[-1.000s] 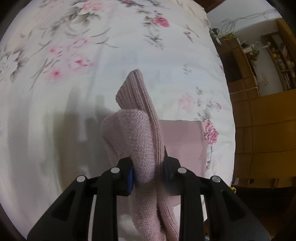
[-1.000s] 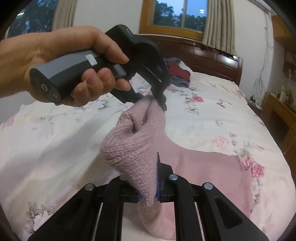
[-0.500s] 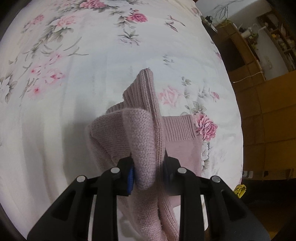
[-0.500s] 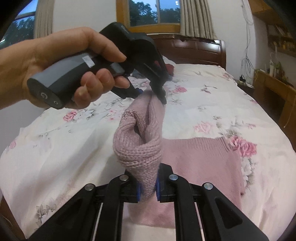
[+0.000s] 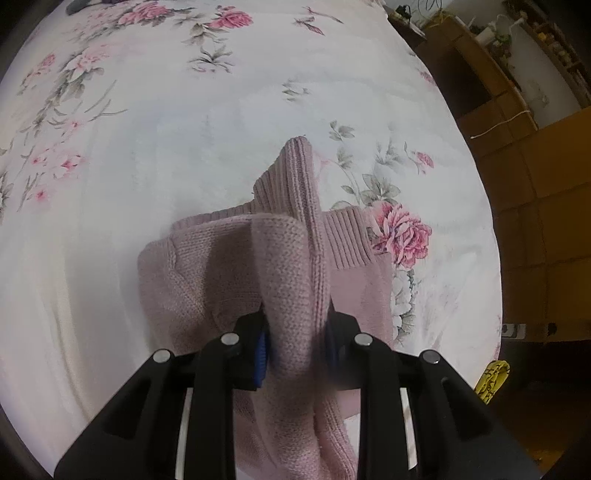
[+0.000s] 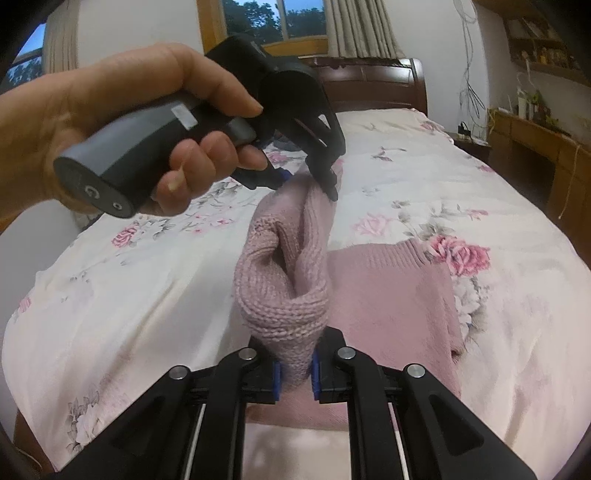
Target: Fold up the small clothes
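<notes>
Hidden: my left tool (image 5: 295, 350) has its fingertips buried in knit, and the sweater's (image 6: 391, 295) near edge is cut off below both tools.

Left tool: pinched tight on a bunched fold of the pink sweater, ribbed cuff (image 5: 295, 177) standing up just ahead of it.

Right tool (image 6: 295, 373): blue pads closed narrow on a thick roll of the same sweater. From here I see my hand (image 6: 129, 122) gripping the left tool above the roll.

Sweater: lifted between both tools, the rest lying flat on the bed (image 6: 480, 192) ahead and right.

Around: floral bedspread, dark headboard (image 6: 376, 85) far ahead, wooden cabinets (image 5: 535, 206) to the right, window (image 6: 273, 18) beyond.
</notes>
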{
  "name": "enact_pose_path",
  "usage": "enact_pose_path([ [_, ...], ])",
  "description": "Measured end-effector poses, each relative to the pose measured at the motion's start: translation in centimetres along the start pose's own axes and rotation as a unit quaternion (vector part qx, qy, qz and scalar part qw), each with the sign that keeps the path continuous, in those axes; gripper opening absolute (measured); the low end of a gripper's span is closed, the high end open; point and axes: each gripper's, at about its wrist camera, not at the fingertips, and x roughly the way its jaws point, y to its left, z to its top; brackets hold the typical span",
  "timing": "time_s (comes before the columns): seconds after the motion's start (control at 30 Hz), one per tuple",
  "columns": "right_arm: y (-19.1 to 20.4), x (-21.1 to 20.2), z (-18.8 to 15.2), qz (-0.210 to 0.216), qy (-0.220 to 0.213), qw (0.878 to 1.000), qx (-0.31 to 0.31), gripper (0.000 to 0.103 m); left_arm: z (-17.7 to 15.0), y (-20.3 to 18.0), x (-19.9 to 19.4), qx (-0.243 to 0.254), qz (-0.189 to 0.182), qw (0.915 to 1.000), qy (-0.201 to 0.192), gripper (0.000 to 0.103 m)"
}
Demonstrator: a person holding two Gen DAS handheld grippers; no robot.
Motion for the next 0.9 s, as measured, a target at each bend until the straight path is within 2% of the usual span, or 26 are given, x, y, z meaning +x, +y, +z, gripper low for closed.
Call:
enact_pose_path([
  [0.47,-4.2,-0.3,-2.0,-0.006,0.010,0.999,0.035,0.011,-0.6,-4.5,3.9,0.029,0.014,0.9994,0.013,0.023],
  [0.9,-7.0,0.4,-3.6,-0.007,0.022,0.998,0.065,0.011,-0.4,-6.1,7.8,0.036,0.025,0.9988,0.022,0.023],
])
